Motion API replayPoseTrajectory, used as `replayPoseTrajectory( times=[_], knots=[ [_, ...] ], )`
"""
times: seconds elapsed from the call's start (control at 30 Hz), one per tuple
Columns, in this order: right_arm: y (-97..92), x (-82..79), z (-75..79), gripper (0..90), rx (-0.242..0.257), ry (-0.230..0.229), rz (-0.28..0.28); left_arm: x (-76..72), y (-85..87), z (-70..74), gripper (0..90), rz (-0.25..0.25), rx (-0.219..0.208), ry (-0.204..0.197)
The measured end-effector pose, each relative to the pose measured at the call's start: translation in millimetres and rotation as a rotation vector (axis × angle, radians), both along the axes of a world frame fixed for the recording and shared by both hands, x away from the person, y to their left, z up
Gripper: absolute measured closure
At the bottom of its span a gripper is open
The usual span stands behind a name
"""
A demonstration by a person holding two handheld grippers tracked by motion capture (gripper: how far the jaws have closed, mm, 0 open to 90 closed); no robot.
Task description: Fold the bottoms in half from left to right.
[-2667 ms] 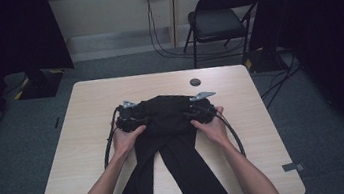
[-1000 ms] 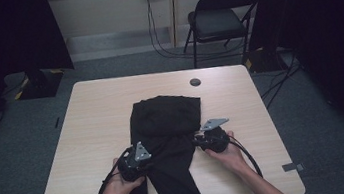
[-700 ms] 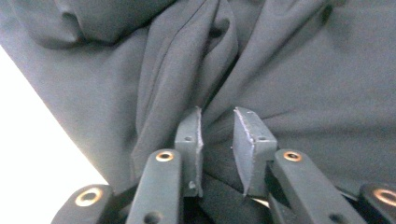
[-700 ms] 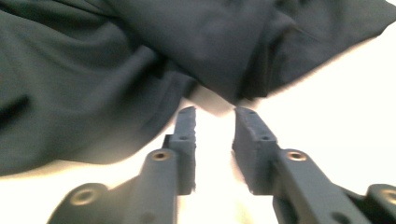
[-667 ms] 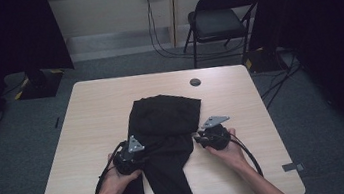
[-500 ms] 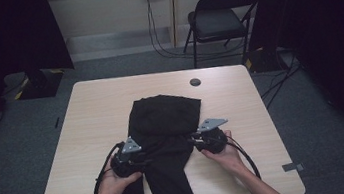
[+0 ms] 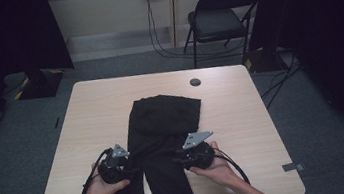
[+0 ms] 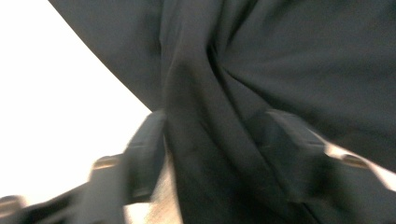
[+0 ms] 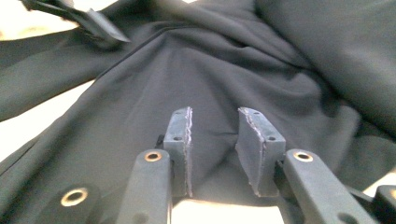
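Black trousers (image 7: 163,138) lay on the pale wooden table (image 7: 87,118), their long axis running from the folded-over top near the far side down to the two legs that hung over the near edge. Each hand sat at mid-length, one at either outer edge of the garment, about equally near, fingers pointing inward across the legs. The left gripper (image 7: 115,169) had just been opening: in its own view a ridge of cloth (image 8: 205,154) ran between its parted fingers (image 8: 147,154), no longer clearly pinched. The right gripper (image 7: 194,155) had also just been opening; its fingers (image 9: 180,140) stood apart over flat fabric, nothing clamped. Far off, a small dark disc (image 7: 195,82) sat on the table.
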State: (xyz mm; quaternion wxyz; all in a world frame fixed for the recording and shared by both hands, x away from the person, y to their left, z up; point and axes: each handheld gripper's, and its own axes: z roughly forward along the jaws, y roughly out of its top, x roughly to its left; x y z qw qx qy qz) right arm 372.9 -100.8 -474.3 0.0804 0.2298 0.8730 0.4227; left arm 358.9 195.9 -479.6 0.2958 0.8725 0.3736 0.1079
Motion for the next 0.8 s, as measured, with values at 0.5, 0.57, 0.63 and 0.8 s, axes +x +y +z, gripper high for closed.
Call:
replayPoseTrajectory(
  times=[0.5,0.57,0.63,0.8],
  knots=[
    [58.3,-28.7,-1.9,41.0,0.073,0.048,0.207,31.4,-20.7,61.8,87.5,-0.002,-0.372,-0.067],
    [72.2,-30.9,1.0,32.5,0.132,0.078,0.237,42.8,-31.0,65.9,87.5,0.018,-0.427,-0.069],
    [76.3,-31.0,-1.8,32.1,0.148,0.107,0.247,47.9,-36.1,67.5,87.4,0.038,-0.423,-0.091],
    [79.5,-39.3,-3.7,37.7,0.158,0.110,0.255,64.8,-39.9,59.8,87.3,0.101,-0.522,-0.059]
  ],
)
